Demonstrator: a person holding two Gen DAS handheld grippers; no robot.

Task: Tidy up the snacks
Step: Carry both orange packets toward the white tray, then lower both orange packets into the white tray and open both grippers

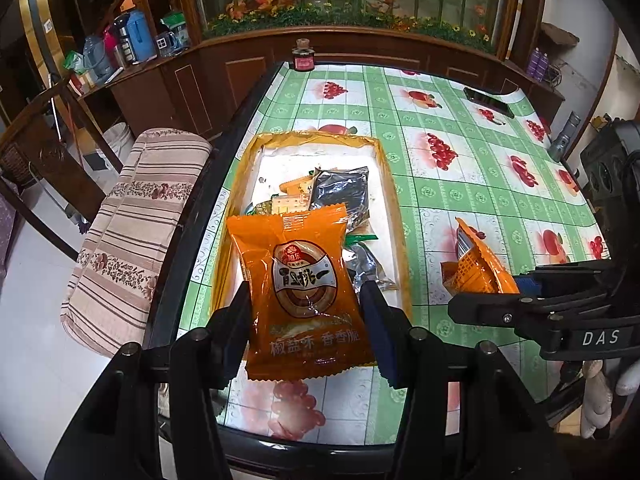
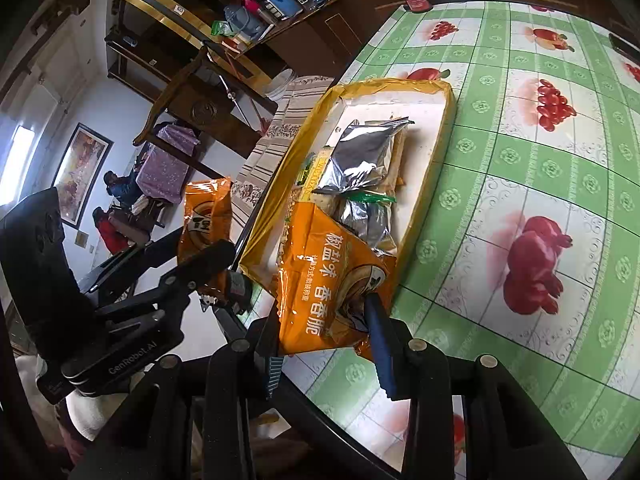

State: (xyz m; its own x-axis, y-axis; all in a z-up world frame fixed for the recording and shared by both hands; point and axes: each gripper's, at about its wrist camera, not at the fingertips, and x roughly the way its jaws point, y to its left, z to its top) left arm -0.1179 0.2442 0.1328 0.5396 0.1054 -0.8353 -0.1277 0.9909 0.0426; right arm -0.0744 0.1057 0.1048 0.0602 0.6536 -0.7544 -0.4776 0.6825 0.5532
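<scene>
On the far left I note a striped cushion [image 1: 132,232] beside the table [image 1: 472,184]. My left gripper [image 1: 304,320] has its jaws partly closed on an orange snack packet [image 1: 298,280], one pad against each side edge; the packet stands upright, lifted above the near end of the tray [image 1: 236,216]. The tray, yellow-rimmed with a white floor, lies on the table's left side and holds silver pouches [image 1: 340,192] and cracker packs [image 1: 286,202] piled together. Further right, my right gripper [image 2: 328,336] grips a second orange packet [image 2: 324,276], jaws narrowed onto its lower part, held crumpled over the tray's near corner [image 2: 256,264]. In the left wrist view that gripper enters from the right edge, well apart from the first. A dark phone [image 1: 488,102] lies at the table's far right.
</scene>
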